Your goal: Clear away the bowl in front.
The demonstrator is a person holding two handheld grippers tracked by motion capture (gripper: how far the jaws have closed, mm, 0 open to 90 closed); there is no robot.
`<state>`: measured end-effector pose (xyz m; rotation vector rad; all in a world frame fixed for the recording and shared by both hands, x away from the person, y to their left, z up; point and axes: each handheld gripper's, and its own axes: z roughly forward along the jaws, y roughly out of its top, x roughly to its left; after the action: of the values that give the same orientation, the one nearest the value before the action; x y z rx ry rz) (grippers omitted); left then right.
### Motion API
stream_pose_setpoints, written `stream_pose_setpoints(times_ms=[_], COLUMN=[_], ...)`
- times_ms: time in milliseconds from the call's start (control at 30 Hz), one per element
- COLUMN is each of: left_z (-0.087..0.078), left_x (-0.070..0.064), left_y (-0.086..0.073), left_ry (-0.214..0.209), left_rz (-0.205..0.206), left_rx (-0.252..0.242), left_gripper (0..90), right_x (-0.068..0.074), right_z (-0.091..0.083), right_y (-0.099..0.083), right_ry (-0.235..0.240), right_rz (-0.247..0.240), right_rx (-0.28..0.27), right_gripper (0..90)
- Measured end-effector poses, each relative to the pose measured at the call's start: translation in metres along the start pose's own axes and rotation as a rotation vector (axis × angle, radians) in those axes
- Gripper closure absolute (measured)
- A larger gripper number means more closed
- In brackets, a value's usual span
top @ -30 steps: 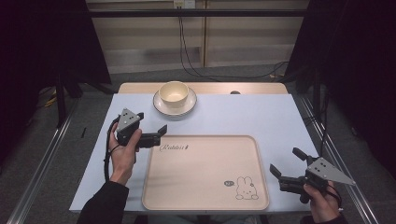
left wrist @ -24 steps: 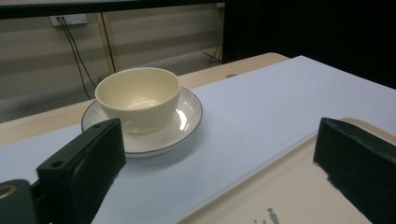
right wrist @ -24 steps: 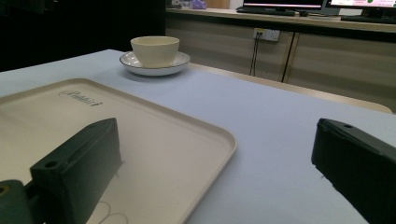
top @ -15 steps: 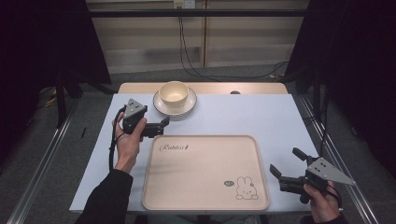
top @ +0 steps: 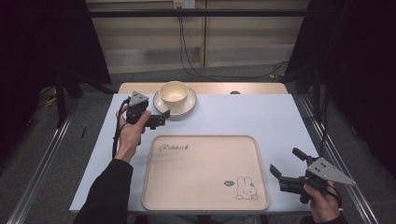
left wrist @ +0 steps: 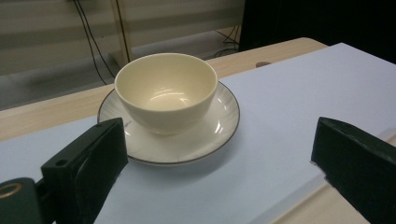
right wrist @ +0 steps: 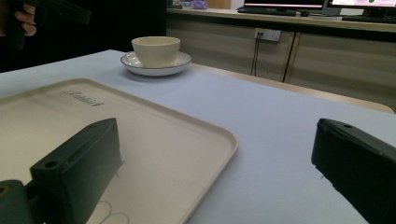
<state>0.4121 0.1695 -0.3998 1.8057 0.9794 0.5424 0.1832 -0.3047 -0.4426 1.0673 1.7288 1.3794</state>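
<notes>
2 grippers, jaws wide, holding nothing

The left gripper (top: 159,120) is near the bowl (top: 173,92), which sits on a plate (top: 186,107) at the far side of the table (top: 261,116). The right gripper (top: 287,169) is beside the tray (top: 205,196) with a bunny. Its own view shows screens (right wrist: 322,3) far behind; the left gripper view shows the bowl is empty

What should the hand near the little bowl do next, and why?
Probably ease the left gripper forward toward the saucer. Its jaws stand open and empty just short of the saucer's rim, with the bowl sitting on it. The tray lies bare, perhaps waiting for them.
</notes>
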Motion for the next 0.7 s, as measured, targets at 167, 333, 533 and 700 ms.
stream_pose_setpoints(times_ms=[167,333,533,700], left_z=[0.008,0.017,0.035,0.046], left_x=[0.005,0.009,0.019,0.029], left_y=[0.005,0.01,0.014,0.023], left_ry=[0.007,-0.006,0.027,0.082], left_rz=[-0.01,0.019,0.009,-0.031], left_rx=[0.022,0.031,0.048,0.065], left_gripper=[3.4,4.8,3.9,3.6], right_x=[0.0,0.0,0.001,0.0], right_z=[0.0,0.0,0.001,0.001], right_y=[0.0,0.0,0.0,-0.001], right_ry=[-0.003,-0.002,0.003,0.0], right_rz=[0.004,0.004,-0.002,0.005], right_rx=[-0.001,0.003,0.005,0.012], right_gripper=[0.8,0.8,0.9,0.9])
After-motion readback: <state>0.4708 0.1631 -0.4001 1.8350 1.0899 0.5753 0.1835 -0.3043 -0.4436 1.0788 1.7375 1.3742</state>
